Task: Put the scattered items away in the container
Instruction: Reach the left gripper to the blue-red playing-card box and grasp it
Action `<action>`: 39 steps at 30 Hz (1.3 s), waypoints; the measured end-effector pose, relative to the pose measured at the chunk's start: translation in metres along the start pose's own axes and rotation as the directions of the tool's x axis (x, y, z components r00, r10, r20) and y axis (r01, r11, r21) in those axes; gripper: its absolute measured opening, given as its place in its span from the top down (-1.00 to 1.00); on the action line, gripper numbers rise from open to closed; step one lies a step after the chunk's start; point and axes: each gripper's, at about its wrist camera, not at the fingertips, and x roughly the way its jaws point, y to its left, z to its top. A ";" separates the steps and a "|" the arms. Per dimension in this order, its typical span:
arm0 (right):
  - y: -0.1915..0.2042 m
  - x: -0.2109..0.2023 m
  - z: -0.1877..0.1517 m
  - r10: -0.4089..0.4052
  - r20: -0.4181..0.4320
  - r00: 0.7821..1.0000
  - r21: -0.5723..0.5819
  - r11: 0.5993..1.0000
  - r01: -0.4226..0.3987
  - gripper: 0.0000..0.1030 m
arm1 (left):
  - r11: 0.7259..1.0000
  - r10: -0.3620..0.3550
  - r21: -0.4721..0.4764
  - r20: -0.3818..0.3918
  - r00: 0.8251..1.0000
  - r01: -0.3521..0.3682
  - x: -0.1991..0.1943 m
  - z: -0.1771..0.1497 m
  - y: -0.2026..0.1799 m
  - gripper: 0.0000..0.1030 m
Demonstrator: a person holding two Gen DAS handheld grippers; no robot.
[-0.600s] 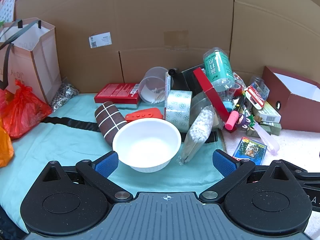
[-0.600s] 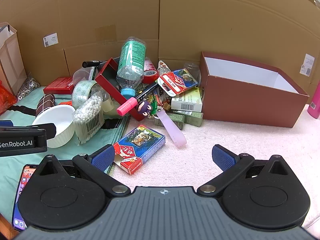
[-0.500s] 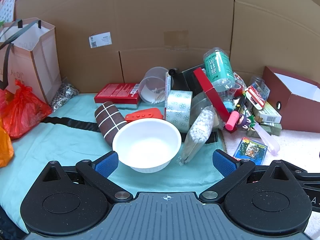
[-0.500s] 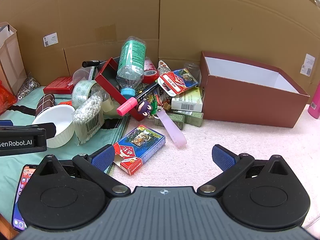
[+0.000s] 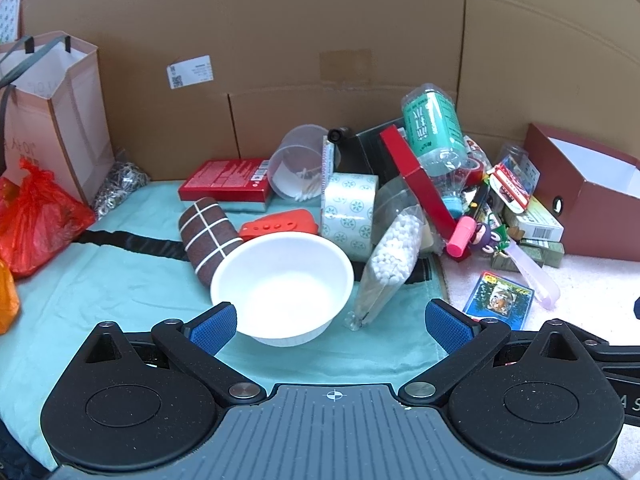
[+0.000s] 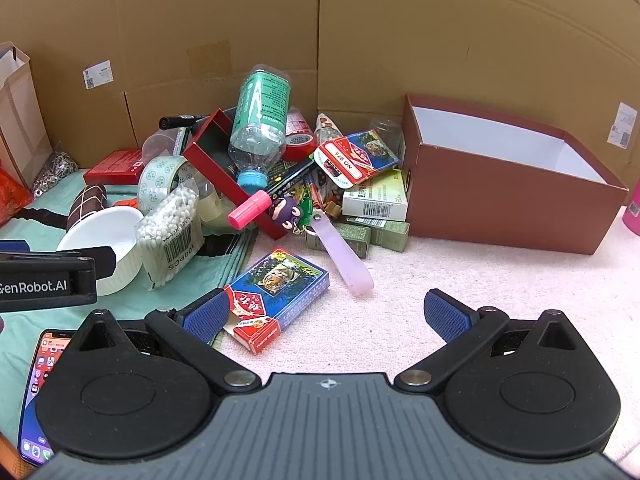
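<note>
We've got both tools spread wide and empty — left tool (image 5: 328,320) over the white bowl (image 5: 280,284), right tool (image 6: 326,310) beside the card pack (image 6: 276,292). The clutter sits piled mid-floor against the cardboard wall — the brown box (image 6: 508,196) waits just right of it.

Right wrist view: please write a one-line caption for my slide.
Open right gripper hovers over a playing-card box; cluttered household items lie left of the empty brown box.

Lit smartphone (image 6: 38,376): beside left fingertip, half hidden under gripper body. Pink bottle (image 6: 633,212): cut off far right.
</note>
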 end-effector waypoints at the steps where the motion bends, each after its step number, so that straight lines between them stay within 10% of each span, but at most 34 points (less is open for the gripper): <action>1: -0.001 0.002 0.000 0.005 0.000 1.000 -0.003 1.000 -0.005 -1.00 | 1.000 -0.022 0.000 0.001 1.000 0.022 0.000 0.000 0.000 -1.00; 16: -0.021 0.033 -0.023 0.187 -0.019 0.982 -0.180 0.966 -0.187 -1.00 | 0.942 -0.316 0.095 -0.069 0.946 0.321 0.031 -0.007 -0.049 -1.00; 33: -0.012 0.077 -0.017 0.343 -0.062 0.937 -0.245 0.905 -0.347 -0.84 | 0.856 -0.427 0.171 -0.296 0.854 0.487 0.113 0.007 -0.087 -0.44; 39: -0.013 0.083 -0.014 0.374 -0.077 0.924 -0.247 0.891 -0.382 -0.64 | 0.846 -0.415 0.220 -0.302 0.858 0.486 0.116 0.010 -0.092 -0.47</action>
